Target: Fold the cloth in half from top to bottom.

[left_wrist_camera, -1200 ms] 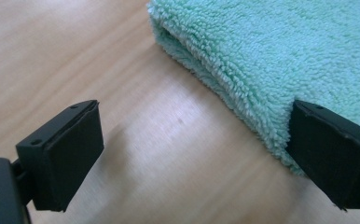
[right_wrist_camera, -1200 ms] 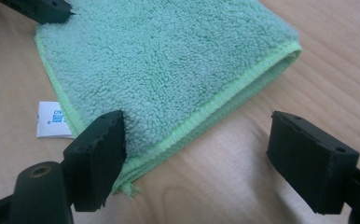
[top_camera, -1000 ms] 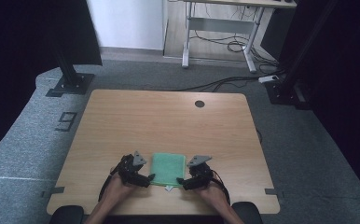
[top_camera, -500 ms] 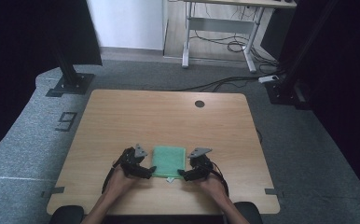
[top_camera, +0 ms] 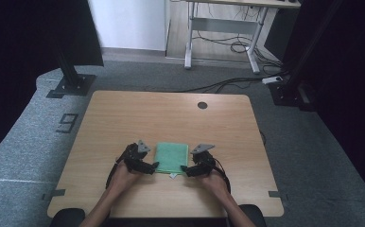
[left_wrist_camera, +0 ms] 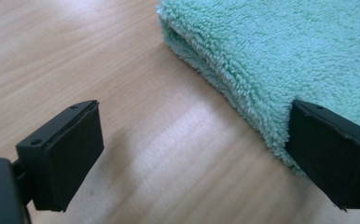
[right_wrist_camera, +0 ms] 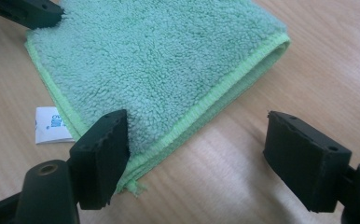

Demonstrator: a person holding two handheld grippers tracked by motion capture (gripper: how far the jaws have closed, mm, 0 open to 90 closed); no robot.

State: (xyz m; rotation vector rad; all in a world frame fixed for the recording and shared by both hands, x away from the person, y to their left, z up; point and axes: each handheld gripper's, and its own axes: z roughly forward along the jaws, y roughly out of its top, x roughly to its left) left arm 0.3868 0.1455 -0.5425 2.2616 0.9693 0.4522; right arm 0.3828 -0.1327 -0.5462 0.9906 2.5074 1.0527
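Note:
A folded green terry cloth (top_camera: pixel 172 157) lies flat on the wooden table (top_camera: pixel 124 118), near its front edge. My left gripper (top_camera: pixel 152 166) is at the cloth's near left corner and my right gripper (top_camera: pixel 185 169) at its near right corner. In the left gripper view the left gripper (left_wrist_camera: pixel 194 158) is open, one jaw over the cloth's (left_wrist_camera: pixel 285 51) folded edge and the other over bare wood. In the right gripper view the right gripper (right_wrist_camera: pixel 201 158) is open too, one jaw over the cloth's (right_wrist_camera: pixel 155 60) hemmed corner. A white label (right_wrist_camera: pixel 50 125) sticks out from under the cloth.
The table has a round cable hole (top_camera: pixel 202 105) at its far side. Beyond it are a black stand base (top_camera: pixel 69 85) on the grey floor, a desk frame (top_camera: pixel 218 38) and cables. A tip of the left gripper (right_wrist_camera: pixel 24 11) rests at the cloth's other corner.
Both hands and grippers have moved a little away from the person, and the green cloth has slid the same way across the table between them.

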